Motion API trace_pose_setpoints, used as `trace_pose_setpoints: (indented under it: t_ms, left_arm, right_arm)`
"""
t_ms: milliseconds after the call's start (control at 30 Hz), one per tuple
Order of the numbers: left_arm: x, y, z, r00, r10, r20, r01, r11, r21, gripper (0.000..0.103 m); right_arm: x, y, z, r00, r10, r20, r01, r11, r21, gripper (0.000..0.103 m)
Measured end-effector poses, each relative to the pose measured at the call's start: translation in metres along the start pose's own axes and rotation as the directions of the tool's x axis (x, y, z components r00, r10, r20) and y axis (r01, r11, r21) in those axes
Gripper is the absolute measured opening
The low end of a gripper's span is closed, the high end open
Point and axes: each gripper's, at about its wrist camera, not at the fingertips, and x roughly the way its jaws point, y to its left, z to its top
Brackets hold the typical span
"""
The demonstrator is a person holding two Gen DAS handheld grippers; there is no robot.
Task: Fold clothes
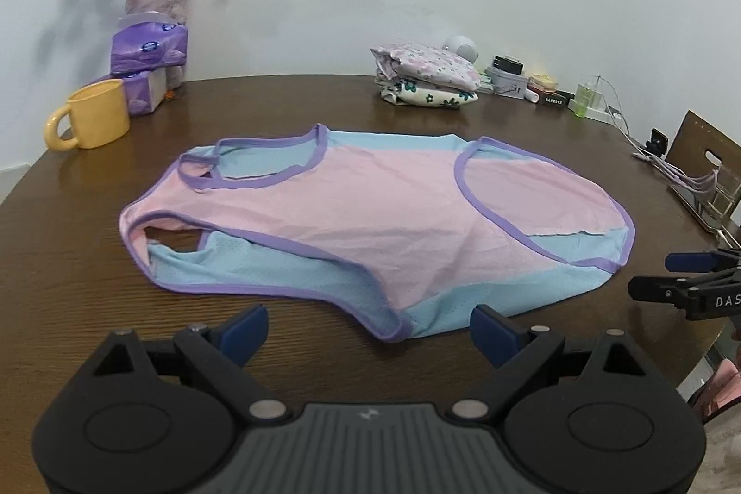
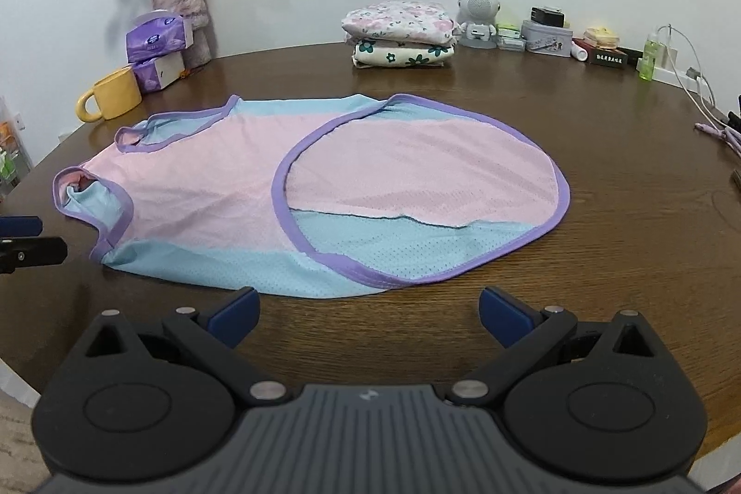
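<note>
Pink-and-blue sleeveless top (image 1: 352,225) lies flat on the brown desk (image 1: 69,262), straight ahead of both hand-held grippers, long axis running left-right across the view. Neck and armholes are at the left end, rounded purple-trimmed hem at the right, with the hem flap already turned back onto the body. Left hand-held gripper (image 1: 369,325) has its jaws spread wide and holds nothing; it sits just short of the near edge, roughly opposite the lower armhole strap (image 1: 278,285). Right hand-held gripper (image 2: 369,311) is likewise spread and empty, just short of the near blue edge, about opposite where the hem trim (image 2: 356,269) meets that edge. So left covers the shoulder end, right covers the hem end, and neither touches cloth yet. Each side is about equally near its own end, so no crossing should be needed. My read: the next fold turns on that left-right axis, either near edge lifted away towards the far edge, or one end carried over to the other. Thin mesh fabric will probably sag and slide, so both pinches need to catch the trim rather than a single layer. Already folded floral stack (image 2: 400,33) sits well apart at the back; yellow mug (image 1: 90,116) is at the far left, clear of the garment.
</note>
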Motion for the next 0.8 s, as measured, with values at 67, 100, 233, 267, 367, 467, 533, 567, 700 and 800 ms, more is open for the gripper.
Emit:
trace_pose_setpoints:
  t_ms: [67,100,233,267,367,467,533,567,700,800]
  left_arm:
    - [0.002,-0.004,0.000,1.000,-0.022,0.003,0.022,0.999,0.040,0.093]
    - [0.004,-0.007,0.001,0.999,-0.039,0.001,0.039,0.997,0.074,0.092]
    - [0.007,-0.031,0.004,0.999,-0.035,0.009,0.031,0.949,0.312,0.082]
    - [0.007,-0.038,0.003,0.999,-0.030,0.013,0.023,0.925,0.380,0.079]
    - [0.010,-0.051,0.003,0.999,-0.042,-0.009,0.040,0.850,0.525,0.059]
    - [0.012,-0.059,0.002,0.997,-0.060,-0.051,0.079,0.775,0.627,0.041]
    - [0.015,-0.062,0.001,0.996,-0.054,-0.070,0.087,0.719,0.689,0.039]
    - [0.016,-0.063,0.001,0.996,-0.046,-0.075,0.086,0.688,0.720,0.039]
    - [0.023,-0.064,0.005,0.992,-0.028,-0.127,0.119,0.586,0.801,0.039]
    - [0.030,-0.064,0.007,0.980,-0.037,-0.194,0.184,0.530,0.828,0.037]
  right_arm:
    - [0.001,0.002,0.001,1.000,0.012,0.000,-0.012,1.000,-0.012,0.103]
    - [0.002,0.003,0.002,0.999,0.030,-0.010,-0.031,0.999,-0.030,0.103]
    - [0.005,0.018,0.009,0.995,0.087,-0.056,-0.098,0.967,-0.234,0.103]
    - [0.005,0.023,0.010,0.994,0.086,-0.061,-0.101,0.950,-0.297,0.102]
    - [0.005,0.035,0.013,0.993,0.079,-0.087,-0.110,0.878,-0.466,0.100]
    - [0.006,0.040,0.016,0.988,0.080,-0.132,-0.141,0.812,-0.567,0.083]
    - [0.006,0.040,0.020,0.985,0.075,-0.157,-0.157,0.776,-0.611,0.073]
    - [0.008,0.039,0.023,0.984,0.067,-0.166,-0.158,0.758,-0.633,0.068]
    - [0.015,0.033,0.033,0.975,0.043,-0.219,-0.187,0.693,-0.696,0.053]
    - [0.021,0.030,0.037,0.958,0.045,-0.283,-0.242,0.653,-0.718,0.049]
